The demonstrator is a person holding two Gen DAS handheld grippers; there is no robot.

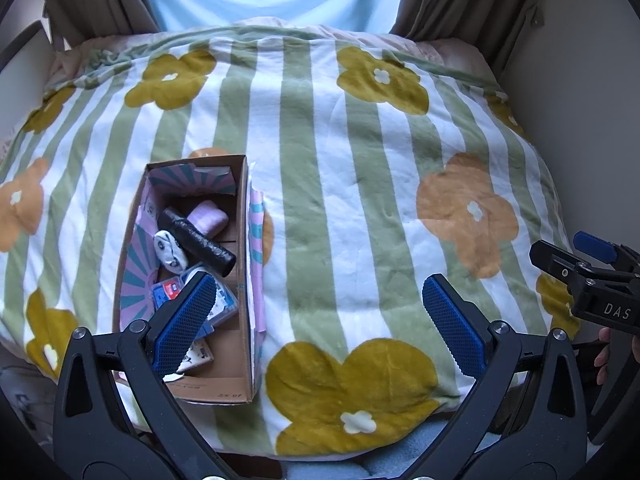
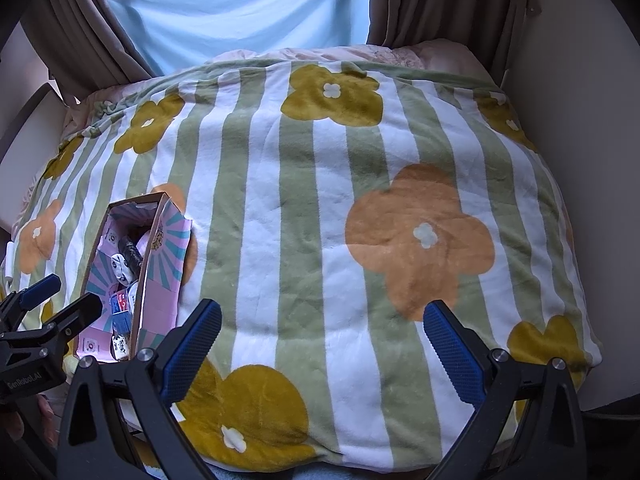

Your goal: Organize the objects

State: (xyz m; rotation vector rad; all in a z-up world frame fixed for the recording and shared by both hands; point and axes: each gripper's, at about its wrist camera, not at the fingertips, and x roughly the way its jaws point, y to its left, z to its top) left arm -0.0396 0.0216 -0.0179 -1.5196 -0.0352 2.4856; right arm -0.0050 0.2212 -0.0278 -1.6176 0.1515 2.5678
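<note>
The open cardboard box [image 1: 192, 280], holding a black roll [image 1: 196, 238], a lilac bundle [image 1: 208, 218] and probably card packs, sat on the bed's flowered blanket [image 1: 360, 180], seemingly light, best gripped by its stiff wall, while the left hand-held gripper [image 1: 320, 320] and right hand-held gripper [image 2: 324, 344] gaped empty.

Left gripper [image 1: 320, 320] & right gripper [image 2: 322, 344] are both showing black plastic arms w/ silver screws at the pivots, plus blue cross-hatched, saw-edged pads [image 1: 188, 316]. White "DAS" lettering is showing on the right one's body; bare skin of the hand [image 1: 604, 354] behind it.
</note>
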